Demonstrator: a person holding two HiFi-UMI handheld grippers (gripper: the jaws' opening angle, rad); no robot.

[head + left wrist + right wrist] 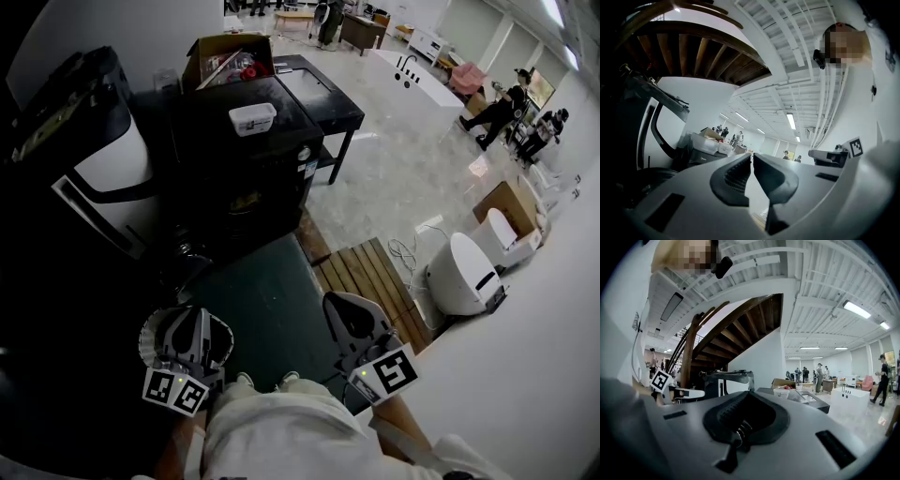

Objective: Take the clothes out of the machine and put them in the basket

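Observation:
My left gripper (194, 319) and right gripper (342, 305) are held level and low in front of me, both shut with nothing between the jaws. In the left gripper view the left gripper's (751, 157) tips meet; in the right gripper view the right gripper's (746, 398) pads are pressed together. A black machine (246, 173) stands ahead, a gap of floor away from both grippers. A pale round rim (146, 339) shows beneath the left gripper; I cannot tell whether it is the basket. No clothes are visible.
A white tray (252, 118) and a cardboard box (225, 56) sit on the black machine. A black-and-white appliance (94, 164) stands at the left. A dark green mat (272, 300) and wooden slats (370, 277) lie ahead, a white appliance (464, 274) at the right. People stand at the far right.

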